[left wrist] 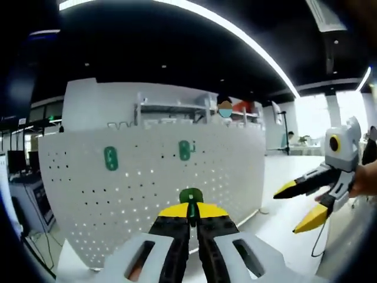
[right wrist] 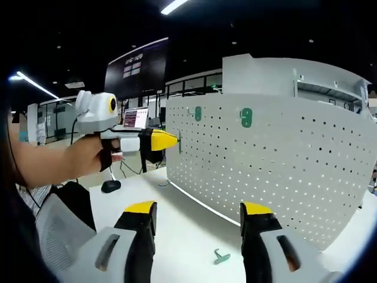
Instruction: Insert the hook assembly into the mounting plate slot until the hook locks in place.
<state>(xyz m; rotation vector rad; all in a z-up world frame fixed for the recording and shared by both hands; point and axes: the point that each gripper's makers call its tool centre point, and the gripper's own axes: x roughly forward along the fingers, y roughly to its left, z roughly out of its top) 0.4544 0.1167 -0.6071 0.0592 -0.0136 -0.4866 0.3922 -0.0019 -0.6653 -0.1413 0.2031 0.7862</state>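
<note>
- Looking along the left gripper (left wrist: 190, 213) in the left gripper view: its jaws are pinched together on a green hook (left wrist: 191, 197), tip aimed at the pegboard (left wrist: 153, 177) just beyond. Two green hooks already hang on the board, one left (left wrist: 111, 158), one nearer the middle (left wrist: 185, 150). The right gripper (left wrist: 303, 203) floats off to the right, jaws apart, holding nothing.
- My tip here: keep the hook square to the board. If it goes in tilted it'll probably jam on a hole edge instead of dropping in and locking.
- Over in the right gripper view, the right gripper (right wrist: 199, 215) has its jaws wide apart over the white table (right wrist: 177, 230), empty. A small grey hook-like part (right wrist: 221, 256) lies on the table between them.
- From this side the left gripper (right wrist: 164, 140) shows with its tip right at the board's (right wrist: 277, 165) left edge, a hand (right wrist: 88, 154) on the grip. Can't tell if the hook is touching a hole yet.
- I'd push straight and slow, then ease down till it seats, right gripper staying clear so everything stays in sight.
</note>
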